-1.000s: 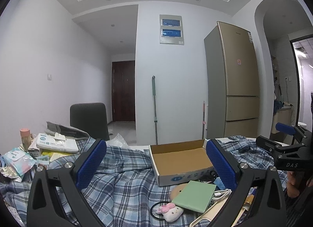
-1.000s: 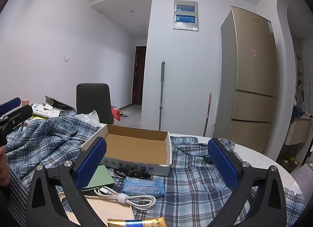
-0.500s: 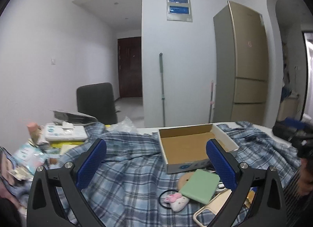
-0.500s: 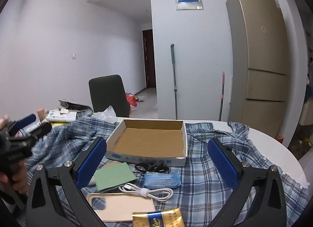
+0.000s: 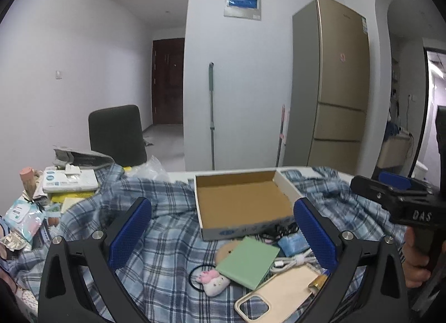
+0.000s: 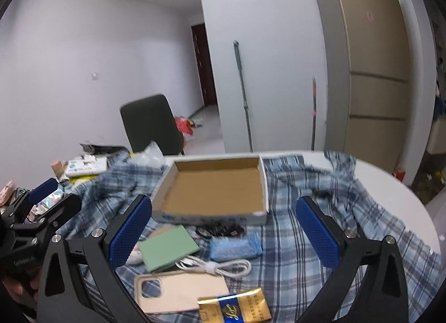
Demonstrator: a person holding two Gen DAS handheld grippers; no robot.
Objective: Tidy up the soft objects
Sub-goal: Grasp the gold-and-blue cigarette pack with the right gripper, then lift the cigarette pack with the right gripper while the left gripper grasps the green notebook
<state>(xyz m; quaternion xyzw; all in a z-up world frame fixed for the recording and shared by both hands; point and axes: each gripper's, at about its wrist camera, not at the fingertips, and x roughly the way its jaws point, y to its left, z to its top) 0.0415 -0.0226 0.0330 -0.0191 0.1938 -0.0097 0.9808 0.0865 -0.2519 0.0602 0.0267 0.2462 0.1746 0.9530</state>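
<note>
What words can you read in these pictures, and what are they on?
"DAS": white letters on the right gripper body, seen from the left wrist.
Blue print on the cardboard box front: too blurred to read.
Gold packet: script unreadable.
Fridge stickers: too small.

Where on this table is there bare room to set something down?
The cardboard box is empty inside. Open plaid cloth lies right of the blue packet, toward the bare white table edge. It is crowded in front of the box: green pad, cable, phone case.
</note>
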